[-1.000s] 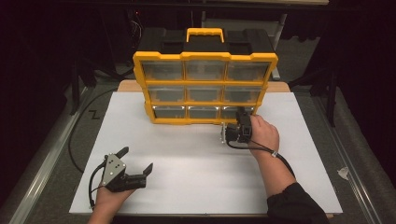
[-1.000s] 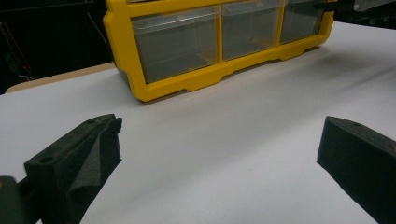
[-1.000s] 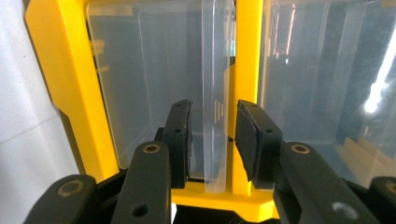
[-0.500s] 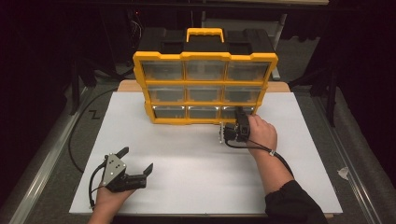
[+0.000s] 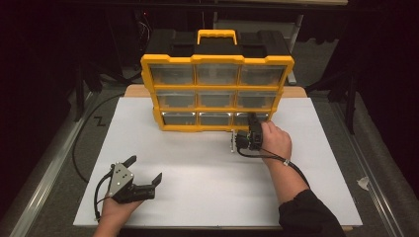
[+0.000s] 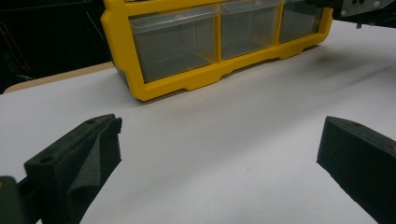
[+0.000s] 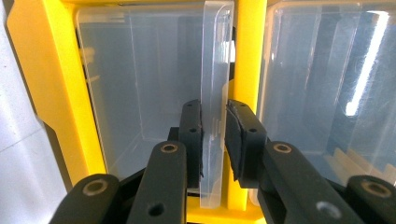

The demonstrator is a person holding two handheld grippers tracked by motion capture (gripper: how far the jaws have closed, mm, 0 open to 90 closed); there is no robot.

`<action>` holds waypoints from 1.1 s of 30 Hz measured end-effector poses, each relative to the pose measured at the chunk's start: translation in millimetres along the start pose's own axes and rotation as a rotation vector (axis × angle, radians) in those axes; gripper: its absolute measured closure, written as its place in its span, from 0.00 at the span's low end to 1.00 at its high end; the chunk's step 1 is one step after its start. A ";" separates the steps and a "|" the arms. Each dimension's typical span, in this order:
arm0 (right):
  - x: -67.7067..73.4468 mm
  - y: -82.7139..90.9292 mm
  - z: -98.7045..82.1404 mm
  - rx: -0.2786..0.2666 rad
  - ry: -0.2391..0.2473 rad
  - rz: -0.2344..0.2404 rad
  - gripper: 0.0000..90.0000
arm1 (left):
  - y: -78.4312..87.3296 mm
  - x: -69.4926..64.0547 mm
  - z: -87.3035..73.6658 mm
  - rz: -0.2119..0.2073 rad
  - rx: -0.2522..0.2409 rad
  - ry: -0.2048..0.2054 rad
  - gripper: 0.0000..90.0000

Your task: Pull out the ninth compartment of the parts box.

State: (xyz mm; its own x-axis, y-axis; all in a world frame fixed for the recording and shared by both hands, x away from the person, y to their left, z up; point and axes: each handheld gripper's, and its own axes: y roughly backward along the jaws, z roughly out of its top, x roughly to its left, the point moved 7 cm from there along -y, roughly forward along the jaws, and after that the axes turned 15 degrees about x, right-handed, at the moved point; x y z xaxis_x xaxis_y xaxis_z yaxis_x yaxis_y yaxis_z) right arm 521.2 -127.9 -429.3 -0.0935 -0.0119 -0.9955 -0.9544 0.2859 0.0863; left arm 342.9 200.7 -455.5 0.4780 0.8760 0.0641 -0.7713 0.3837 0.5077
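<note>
Yellow plastic organiser cabinet point(image 5: 217, 81) with nine clear drawers in three rows and a black top with yellow carry handle, upright at the far middle of the white-topped desk point(image 5: 197, 168), drawer fronts toward the person.

From the high view: right gripper point(image 5: 248, 129) held by the right hand point(image 5: 275, 140) tight against the bottom row at the cabinet's right end, at the bottom-right drawer; jaw state too small to read there. Black cable point(image 5: 289, 165) along the right forearm.

From the right gripper view: camera turned on its side, so that the clear flat pull tab point(image 7: 215, 107) of the clear plastic drawer point(image 7: 140, 79) runs top to bottom between the two black jaws, both pads pressed on it, right gripper point(image 7: 214, 135) clamped on that tab. Yellow frame bar just behind the tab, neighbouring clear drawer point(image 7: 327, 79) beyond it.

From the high view: left gripper point(image 5: 144, 170) low on the near left of the desk, well apart from the cabinet, in the left hand point(image 5: 116, 207), grey three-cornered plate on top, jaws spread.

From the left gripper view: left gripper point(image 6: 219, 140) with jaws wide apart over bare white desk, nothing between them; cabinet's bottom row ahead, drawers looking empty.
</note>
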 end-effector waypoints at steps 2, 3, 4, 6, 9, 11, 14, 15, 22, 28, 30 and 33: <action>0.0 0.1 0.1 0.001 -0.002 0.003 0.88 | -0.3 0.0 -0.1 0.000 0.001 0.000 0.00; -0.2 0.3 -0.1 0.005 0.000 0.006 0.88 | -0.5 0.0 -0.4 0.000 0.002 0.000 0.00; -0.4 0.4 -0.1 0.006 -0.001 0.008 0.88 | -0.6 0.0 -0.5 0.000 0.003 -0.001 0.00; -1.0 0.8 -0.4 0.007 -0.005 0.006 0.89 | -0.7 0.3 -0.8 0.000 0.005 0.000 0.00; -3.0 2.4 -1.4 0.002 -0.012 0.000 0.89 | -0.6 0.8 -0.9 0.001 0.003 0.004 0.00; -2.1 3.1 -2.1 0.002 -0.009 0.000 0.90 | -0.5 0.8 -0.9 0.001 0.004 0.004 0.00; -2.4 4.0 -1.9 0.000 -0.004 -0.009 0.90 | 0.0 0.7 -0.7 0.002 0.001 0.004 0.00; -2.4 4.6 -2.1 0.002 -0.002 -0.006 0.90 | 0.0 0.7 -0.8 0.001 0.002 0.004 0.00; -1.9 9.7 -4.1 0.004 0.000 -0.002 0.90 | 1.0 1.6 -0.7 0.001 -0.001 0.005 0.00; -1.6 18.5 -7.3 -0.011 -0.003 -0.008 0.90 | 1.3 0.9 -0.4 0.000 -0.003 0.005 0.00; -0.8 22.2 -9.3 -0.009 -0.004 -0.001 0.90 | 1.3 0.7 -0.3 0.001 -0.003 0.005 0.00; -0.8 27.5 -11.6 -0.009 0.000 0.001 0.90 | 1.3 0.5 -0.2 0.001 -0.002 0.003 0.00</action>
State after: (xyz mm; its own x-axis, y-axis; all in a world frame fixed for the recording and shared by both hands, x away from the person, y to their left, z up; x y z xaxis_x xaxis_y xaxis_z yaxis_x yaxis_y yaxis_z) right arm 491.7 -131.1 -425.7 -0.0949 -0.0112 -0.9954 -0.9567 0.2773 0.0881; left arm 342.0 201.8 -455.0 0.4757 0.8774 0.0620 -0.7727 0.3831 0.5062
